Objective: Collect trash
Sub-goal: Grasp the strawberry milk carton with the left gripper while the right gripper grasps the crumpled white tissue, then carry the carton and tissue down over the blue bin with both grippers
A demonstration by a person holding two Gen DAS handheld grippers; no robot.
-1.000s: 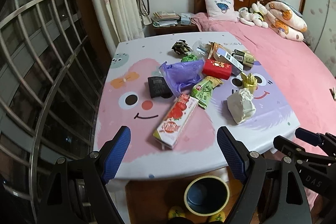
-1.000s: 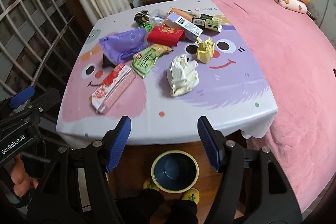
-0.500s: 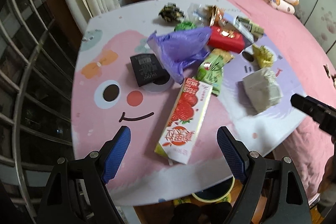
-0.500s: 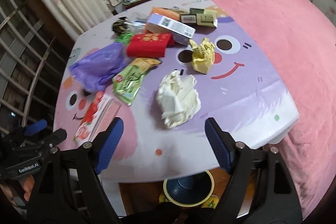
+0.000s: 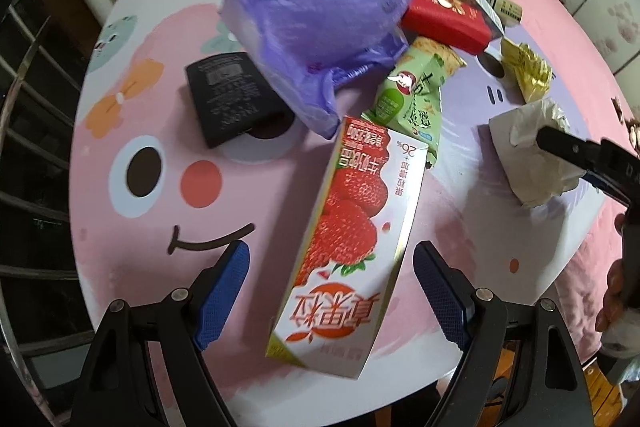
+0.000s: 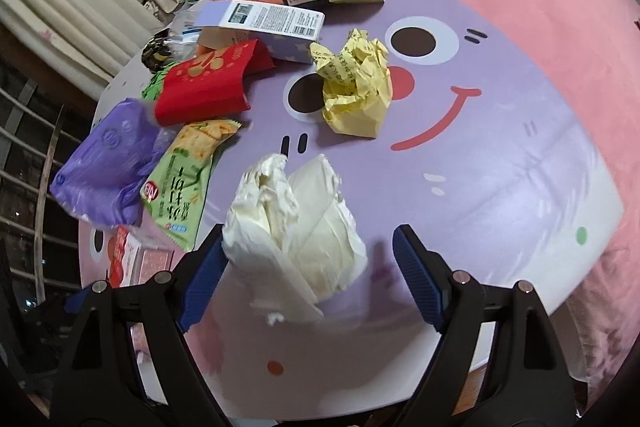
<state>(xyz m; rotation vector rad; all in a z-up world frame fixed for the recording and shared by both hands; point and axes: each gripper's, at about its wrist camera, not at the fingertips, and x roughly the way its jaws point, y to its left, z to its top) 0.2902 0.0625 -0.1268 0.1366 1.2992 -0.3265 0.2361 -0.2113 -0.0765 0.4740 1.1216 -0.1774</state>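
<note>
The left gripper (image 5: pixel 331 291) stands wide, its blue pads either side of the near end of the strawberry carton (image 5: pixel 352 247), not pressing it. The carton lies near the table's (image 5: pixel 120 227) near edge, its far end under the green wrapper (image 5: pixel 412 103) and the purple bag (image 5: pixel 320 27). A black box (image 5: pixel 228 97) lies toward the left edge.

The right gripper (image 6: pixel 306 269) has just been opening and stands wide around the white tissue wad (image 6: pixel 296 227), whose left side lies against the left pad. Behind it lie the yellow paper (image 6: pixel 356 83) and red packet (image 6: pixel 208 83).
</note>
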